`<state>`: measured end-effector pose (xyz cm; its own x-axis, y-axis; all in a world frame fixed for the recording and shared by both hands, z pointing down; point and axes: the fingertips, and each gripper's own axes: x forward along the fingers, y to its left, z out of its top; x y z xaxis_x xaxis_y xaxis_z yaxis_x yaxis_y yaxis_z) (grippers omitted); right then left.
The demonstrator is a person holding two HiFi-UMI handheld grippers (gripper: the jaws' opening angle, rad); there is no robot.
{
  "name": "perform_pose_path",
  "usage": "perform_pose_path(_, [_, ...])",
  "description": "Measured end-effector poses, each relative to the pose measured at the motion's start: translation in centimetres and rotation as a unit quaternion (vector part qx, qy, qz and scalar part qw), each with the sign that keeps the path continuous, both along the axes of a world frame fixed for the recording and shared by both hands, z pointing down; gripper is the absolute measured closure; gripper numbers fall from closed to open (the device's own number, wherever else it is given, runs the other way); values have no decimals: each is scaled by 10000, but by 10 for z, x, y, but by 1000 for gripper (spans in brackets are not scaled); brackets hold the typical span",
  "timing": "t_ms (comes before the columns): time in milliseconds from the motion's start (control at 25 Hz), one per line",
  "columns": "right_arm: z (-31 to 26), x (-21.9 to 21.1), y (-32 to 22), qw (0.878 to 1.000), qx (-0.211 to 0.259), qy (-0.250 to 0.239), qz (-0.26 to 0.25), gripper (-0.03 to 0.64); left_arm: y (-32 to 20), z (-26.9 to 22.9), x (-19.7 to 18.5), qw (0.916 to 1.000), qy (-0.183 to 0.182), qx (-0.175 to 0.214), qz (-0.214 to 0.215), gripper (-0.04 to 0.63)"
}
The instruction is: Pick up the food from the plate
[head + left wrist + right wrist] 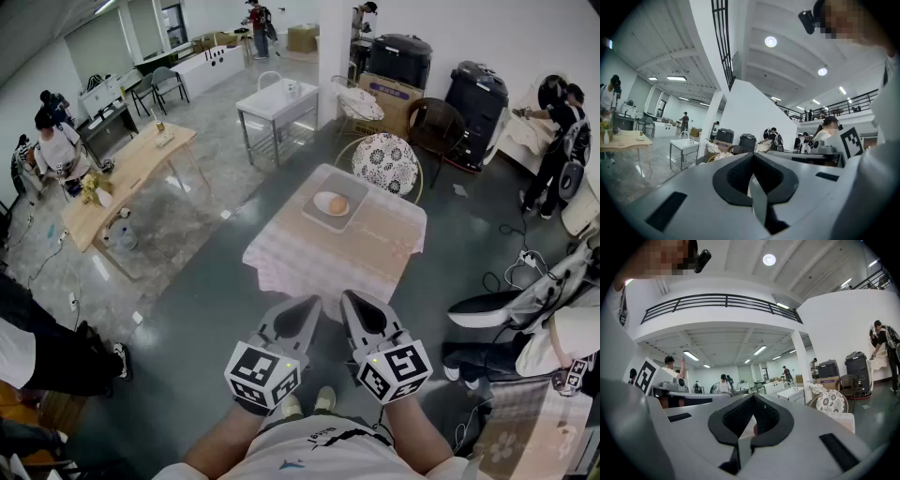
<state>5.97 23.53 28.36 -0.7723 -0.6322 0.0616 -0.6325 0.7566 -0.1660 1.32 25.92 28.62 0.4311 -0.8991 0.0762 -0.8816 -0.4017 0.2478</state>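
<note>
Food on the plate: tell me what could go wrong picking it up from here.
1. The left gripper and right gripper are both shut and short of the table; reaching in unopened would likely shove the food rather than grasp it.
2. The rounded pieces lie side by side in the plate; pinching one may roll the other.

We see the table (309, 272) draped in pale, matt woven cloth, and on it a matt light-grey plate (314, 217) carrying smooth, faintly shiny golden food (338, 205). The left gripper (311, 302) and right gripper (349, 298) look like matt grey plastic, with black ribbed pads (736, 176). The floor (206, 309) is polished and glossy, and the side table (131, 173) looks like pale wood.
</note>
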Motion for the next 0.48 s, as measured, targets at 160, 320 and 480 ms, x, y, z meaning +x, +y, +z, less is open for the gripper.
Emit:
perform_pose_path(160, [1, 2, -2, 10000, -12, 32, -8, 604, -1, 0, 2, 10000, 1, -10, -10, 589])
perform_pose_path(320, [3, 4, -2, 10000, -38, 4, -22, 604, -2, 2, 4, 10000, -12, -9, -32, 589])
perform_pose_path(480, [2, 6, -4, 9999, -60, -86, -58, 604, -4, 3, 6, 10000, -10, -24, -59, 589])
